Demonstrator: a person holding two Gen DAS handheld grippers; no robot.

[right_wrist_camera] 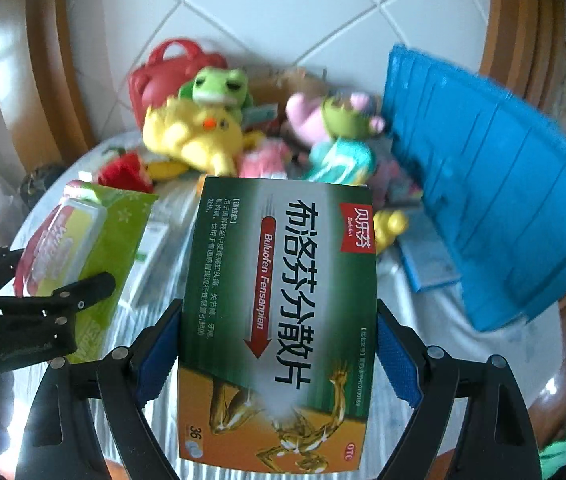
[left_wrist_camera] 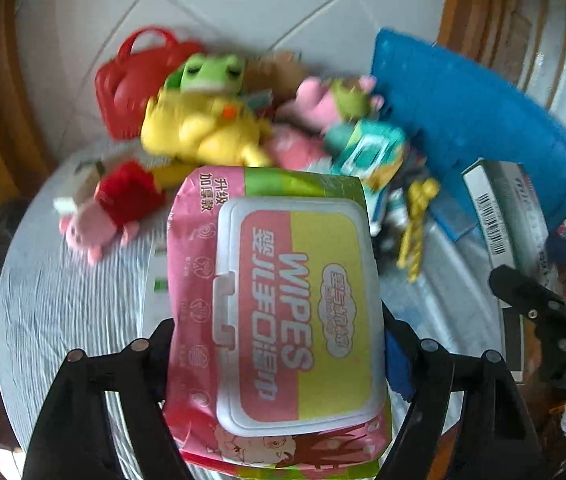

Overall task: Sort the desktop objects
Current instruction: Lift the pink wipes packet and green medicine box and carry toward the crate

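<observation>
Between the left gripper's [left_wrist_camera: 279,344] black jaws sits a pink and green wipes pack [left_wrist_camera: 275,320] with a white-rimmed lid, half pink and half yellow. The right gripper [right_wrist_camera: 279,344], black with blue pads [right_wrist_camera: 397,364], frames a dark green medicine box [right_wrist_camera: 279,320] with an orange base, a red arrow and gold figures. Beyond both lie a yellow plush [left_wrist_camera: 199,128], a green frog [left_wrist_camera: 207,74], a red bag [left_wrist_camera: 135,80], and, to the right, a ribbed blue basket [right_wrist_camera: 495,196].

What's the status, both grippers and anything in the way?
Left gripper shut on pink-and-green wipes pack with white flip lid. Right gripper shut on green-and-orange medicine box. Ahead: plush toy pile, tilted blue plastic basket.
</observation>
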